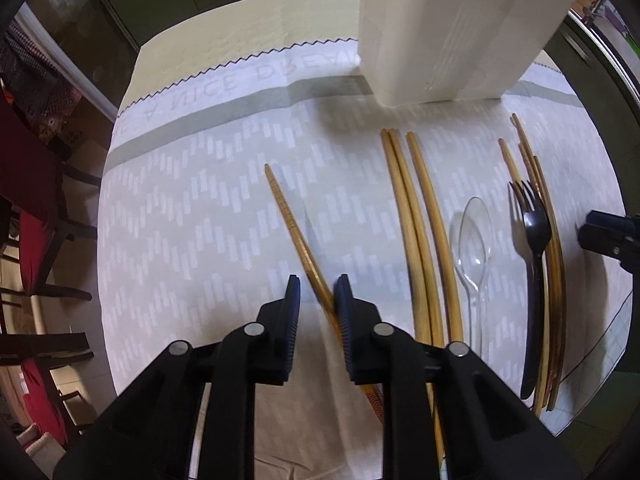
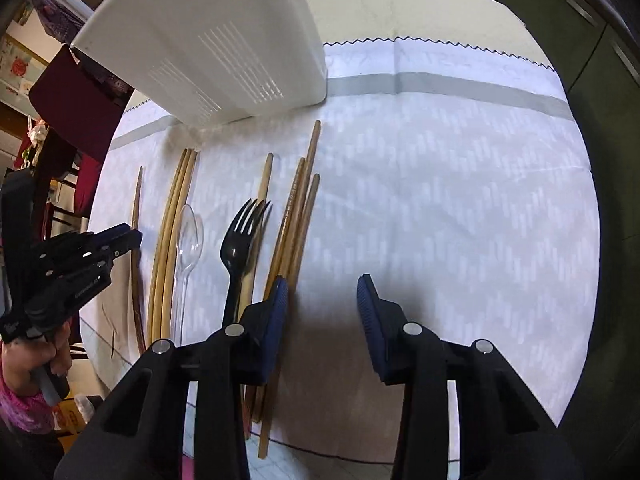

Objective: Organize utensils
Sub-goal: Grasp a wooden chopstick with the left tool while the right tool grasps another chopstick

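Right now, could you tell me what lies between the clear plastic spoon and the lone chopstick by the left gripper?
A bundle of three pale chopsticks lies between the clear spoon and the lone chopstick, plainest in the left wrist view.

Both wrist views look down close over the worktop toward its far edge (left view sits leftward), sharing the white holder and chopstick rows.

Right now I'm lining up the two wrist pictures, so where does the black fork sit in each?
Left wrist: black fork at right, lying on chopsticks, just right of the clear spoon.
Right wrist: black fork left of centre, again right of the clear spoon.
Shared landmark: white holder behind them.
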Motion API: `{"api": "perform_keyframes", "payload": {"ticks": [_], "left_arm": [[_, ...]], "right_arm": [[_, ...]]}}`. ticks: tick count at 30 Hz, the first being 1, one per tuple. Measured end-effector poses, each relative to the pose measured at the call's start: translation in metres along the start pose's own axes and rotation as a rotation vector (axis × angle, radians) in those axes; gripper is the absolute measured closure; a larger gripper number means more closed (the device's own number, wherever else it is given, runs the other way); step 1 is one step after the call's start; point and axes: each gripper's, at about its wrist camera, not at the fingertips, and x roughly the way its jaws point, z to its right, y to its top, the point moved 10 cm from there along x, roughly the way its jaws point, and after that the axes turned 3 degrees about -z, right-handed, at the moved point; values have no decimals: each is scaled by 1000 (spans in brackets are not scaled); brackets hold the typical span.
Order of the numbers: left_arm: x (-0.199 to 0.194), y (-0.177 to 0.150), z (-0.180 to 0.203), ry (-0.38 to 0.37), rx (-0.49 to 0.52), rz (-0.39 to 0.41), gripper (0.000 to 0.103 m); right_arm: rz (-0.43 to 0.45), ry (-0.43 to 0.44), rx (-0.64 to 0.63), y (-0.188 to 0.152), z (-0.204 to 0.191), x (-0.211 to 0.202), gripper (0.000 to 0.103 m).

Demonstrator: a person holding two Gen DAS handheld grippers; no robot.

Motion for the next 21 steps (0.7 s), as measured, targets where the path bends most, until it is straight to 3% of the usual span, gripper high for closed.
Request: {"api": "perform_keyframes", "payload": {"ticks": [13,21], "left_arm": [[-2,4,16,-7,31,26,86],[2,0,13,-18,43,22,86]], "right_arm": [[-5,-174,-23,17,-19,24,68],[-15,-223,-35,24,-44,37,79]]}}
